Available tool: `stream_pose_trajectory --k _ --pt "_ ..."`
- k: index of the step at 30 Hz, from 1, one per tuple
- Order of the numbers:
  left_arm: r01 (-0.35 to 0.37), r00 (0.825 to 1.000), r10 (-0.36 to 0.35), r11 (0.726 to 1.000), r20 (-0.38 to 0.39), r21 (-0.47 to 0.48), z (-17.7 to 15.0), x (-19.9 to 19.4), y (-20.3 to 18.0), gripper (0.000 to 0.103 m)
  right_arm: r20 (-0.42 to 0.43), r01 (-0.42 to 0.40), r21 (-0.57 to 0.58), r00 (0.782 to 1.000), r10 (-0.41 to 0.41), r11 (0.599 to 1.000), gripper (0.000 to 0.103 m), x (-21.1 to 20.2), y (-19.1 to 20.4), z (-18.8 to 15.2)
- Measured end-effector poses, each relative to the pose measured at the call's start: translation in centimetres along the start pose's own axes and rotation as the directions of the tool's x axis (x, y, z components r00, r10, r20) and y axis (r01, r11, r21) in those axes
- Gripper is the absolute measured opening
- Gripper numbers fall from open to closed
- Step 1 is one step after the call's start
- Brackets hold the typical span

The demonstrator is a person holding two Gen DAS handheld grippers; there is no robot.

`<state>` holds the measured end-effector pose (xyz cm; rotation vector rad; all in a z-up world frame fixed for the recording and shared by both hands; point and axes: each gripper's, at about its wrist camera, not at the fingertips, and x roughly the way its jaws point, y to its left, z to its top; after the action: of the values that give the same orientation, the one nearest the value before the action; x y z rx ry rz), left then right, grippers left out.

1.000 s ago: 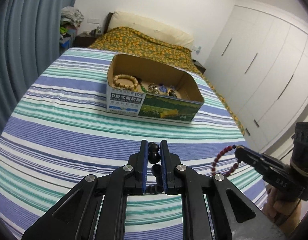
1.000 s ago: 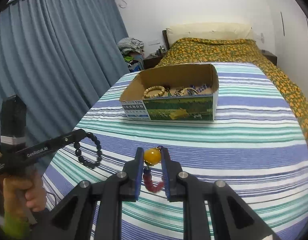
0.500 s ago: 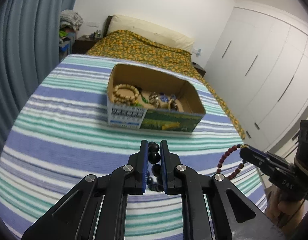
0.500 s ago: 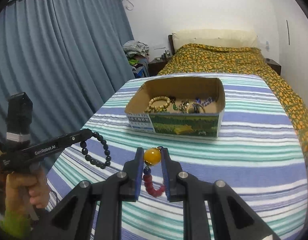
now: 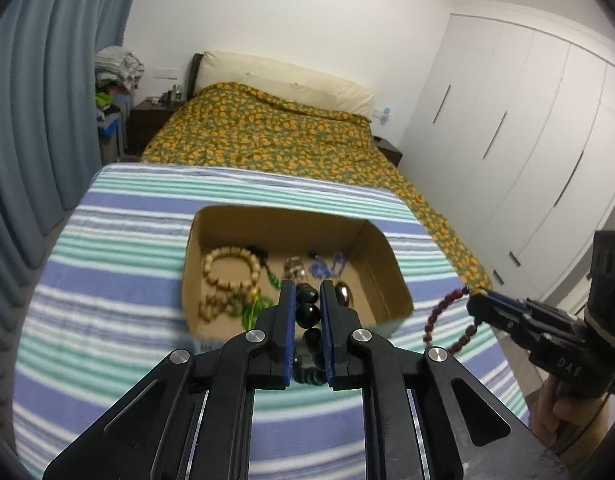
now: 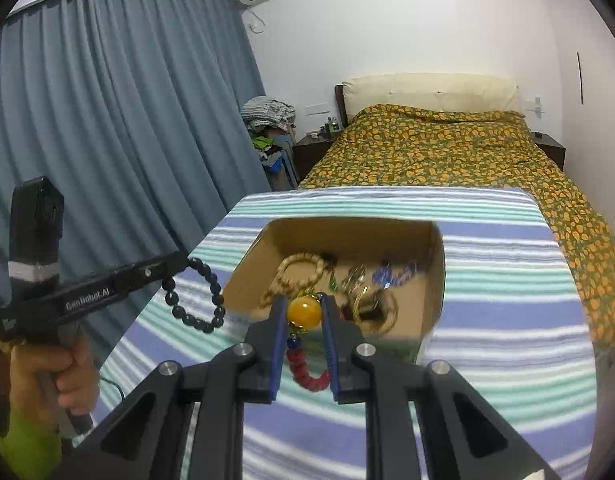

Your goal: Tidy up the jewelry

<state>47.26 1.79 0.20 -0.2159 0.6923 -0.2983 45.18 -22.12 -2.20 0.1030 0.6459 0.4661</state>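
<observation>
The left gripper [image 5: 307, 308] is pinching the black bead bracelet [image 5: 307, 314] between nearly closed fingers, the loop dangling below them. The right gripper [image 6: 304, 314] is clamping the amber bead [image 6: 304, 312] of the red bead bracelet [image 6: 309, 372], whose strand is hanging beneath. Just beyond both sets of fingertips, the cardboard box [image 5: 369, 254] is sitting on the striped cloth [image 5: 107, 272], holding a wooden bead bracelet [image 5: 227, 268] and other jewelry.

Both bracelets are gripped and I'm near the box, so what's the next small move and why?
Probably carry the left hand-held gripper slightly forward over the cardboard box, then open. Its black bead bracelet hangs at the near wall, seemingly not yet inside.
</observation>
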Motion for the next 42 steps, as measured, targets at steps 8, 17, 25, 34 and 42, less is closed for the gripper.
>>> stream_pose_trajectory --k 8,17,25,34,42 --pt "-0.023 0.998 0.024 1.000 -0.060 0.016 1.8 7.1 0.1 0.010 -0.057 0.108 -0.021 0.992 -0.109 0.994 0.018 6.7 -3.4 3.8" --pt "-0.067 0.988 0.071 0.997 -0.136 0.034 1.5 14.1 1.2 0.011 -0.175 0.168 -0.063 0.969 -0.176 0.984 0.019 15.4 -5.9 4.1" --pt "-0.189 0.981 0.191 0.979 -0.031 0.072 0.6 12.3 1.3 0.092 -0.073 0.168 -0.048 0.983 -0.171 0.985 0.069 14.0 -5.2 4.2" --pt "-0.363 0.927 0.347 0.925 0.140 0.109 0.1 5.7 -2.3 0.103 0.052 0.250 -0.058 0.968 -0.247 0.967 0.088 6.3 -2.3 2.7" --pt "-0.449 0.890 0.431 0.886 0.150 0.116 -1.0 1.0 -4.1 0.103 0.030 0.273 -0.033 0.962 -0.272 0.962 0.088 2.6 0.6 1.5"
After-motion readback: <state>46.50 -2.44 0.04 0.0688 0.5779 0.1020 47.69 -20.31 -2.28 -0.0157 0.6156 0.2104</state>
